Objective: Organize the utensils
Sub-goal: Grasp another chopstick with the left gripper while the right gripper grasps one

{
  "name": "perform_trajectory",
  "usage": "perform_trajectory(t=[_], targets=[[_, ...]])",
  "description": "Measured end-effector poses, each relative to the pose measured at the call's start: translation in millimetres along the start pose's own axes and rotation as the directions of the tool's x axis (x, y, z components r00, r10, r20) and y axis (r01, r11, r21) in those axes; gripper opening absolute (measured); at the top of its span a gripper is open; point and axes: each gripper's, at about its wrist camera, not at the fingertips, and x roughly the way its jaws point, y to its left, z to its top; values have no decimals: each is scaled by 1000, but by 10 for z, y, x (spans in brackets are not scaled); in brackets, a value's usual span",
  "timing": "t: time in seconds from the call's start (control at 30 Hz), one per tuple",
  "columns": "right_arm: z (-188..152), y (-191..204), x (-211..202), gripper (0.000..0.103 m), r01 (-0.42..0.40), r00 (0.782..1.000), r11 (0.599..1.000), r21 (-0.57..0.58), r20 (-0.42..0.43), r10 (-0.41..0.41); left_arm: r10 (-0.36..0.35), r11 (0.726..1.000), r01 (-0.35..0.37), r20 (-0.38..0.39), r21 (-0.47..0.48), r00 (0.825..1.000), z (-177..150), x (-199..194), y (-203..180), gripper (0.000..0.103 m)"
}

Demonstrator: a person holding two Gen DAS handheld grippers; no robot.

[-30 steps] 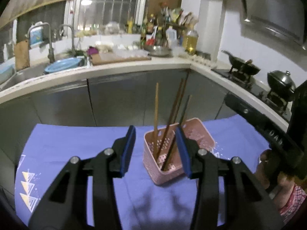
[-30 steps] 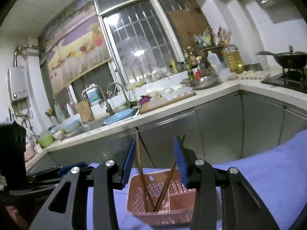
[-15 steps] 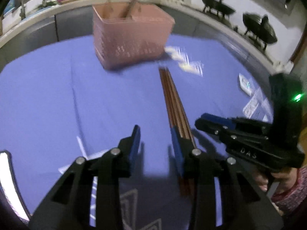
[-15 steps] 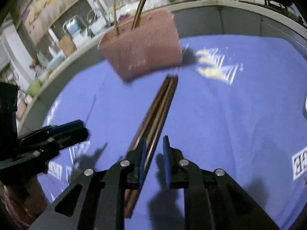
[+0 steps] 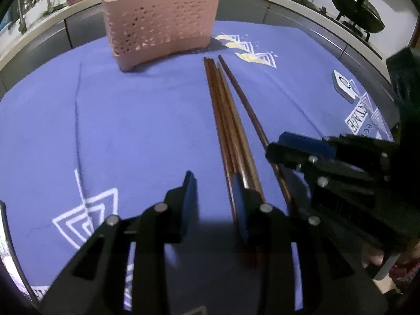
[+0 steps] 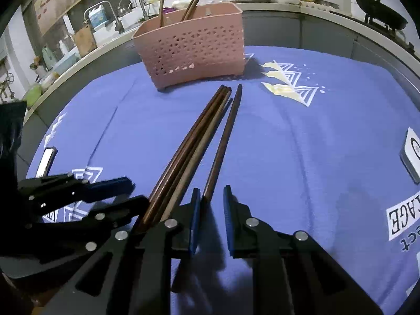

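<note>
Several brown chopsticks lie in a bundle on the blue cloth, pointing at a pink perforated basket that holds a few upright chopsticks. One chopstick lies slightly apart on the right of the bundle. My left gripper is open, low over the cloth, with its right finger beside the bundle's near end. My right gripper is open, its jaws either side of the separate chopstick's near end. The basket also shows in the right wrist view.
The blue cloth with white printed patterns covers the table. A small white and grey device lies at the right edge. A kitchen counter with sink, bottles and woks on a stove runs behind the table.
Both grippers have come down low to the near ends of the chopsticks on the cloth. The right gripper has opened a little and now straddles the separate chopstick.
</note>
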Motion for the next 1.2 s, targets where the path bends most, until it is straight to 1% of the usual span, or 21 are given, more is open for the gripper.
perform_trajectory(t=[0.1,0.2,0.27,0.3,0.33,0.37,0.43,0.53,0.6,0.83,0.97,1.1,1.2], targets=[[6,50,12,18,6,1000,1000,-25,4,-6,19,1000,-19,3,3,1000,45,38,-54,28],[10,-29,10,18,-1,1000,1000,0,11,1,28,1000,-28,-7,8,1000,81,78,-106,28],[-5,-85,-11,18,29,999,1000,0,21,-29,43,999,-43,-5,15,999,86,88,-138,28],[-12,-114,-17,18,39,999,999,2,22,-39,40,999,-40,-5,15,999,85,89,-141,26],[-14,-155,-28,18,37,999,999,12,21,-37,23,1000,-23,-8,10,1000,84,84,-133,18],[-9,-182,-33,18,36,999,999,17,19,-37,10,1000,-10,-13,0,1000,81,74,-121,14],[5,-205,-42,18,34,999,999,21,19,-34,8,1000,-8,-22,-23,1000,76,55,-89,14],[20,-186,-13,18,20,1000,1000,16,13,-20,-28,998,26,-38,-56,999,78,65,-32,14],[21,-163,-4,18,19,1000,1000,8,21,-19,-40,997,37,-44,-75,998,89,67,-2,14],[0,-167,-17,18,31,999,1000,-2,31,-31,-14,997,11,-46,-74,999,113,83,-25,14],[-12,-236,-40,18,39,999,999,15,31,-40,-64,989,57,-49,-135,997,127,81,92,14],[-13,-182,-32,18,48,998,999,2,32,-48,-82,984,72,-55,-162,995,144,81,128,14],[-18,-131,-22,18,50,998,999,-11,35,-49,-82,984,72,-54,-162,995,143,84,134,14]])
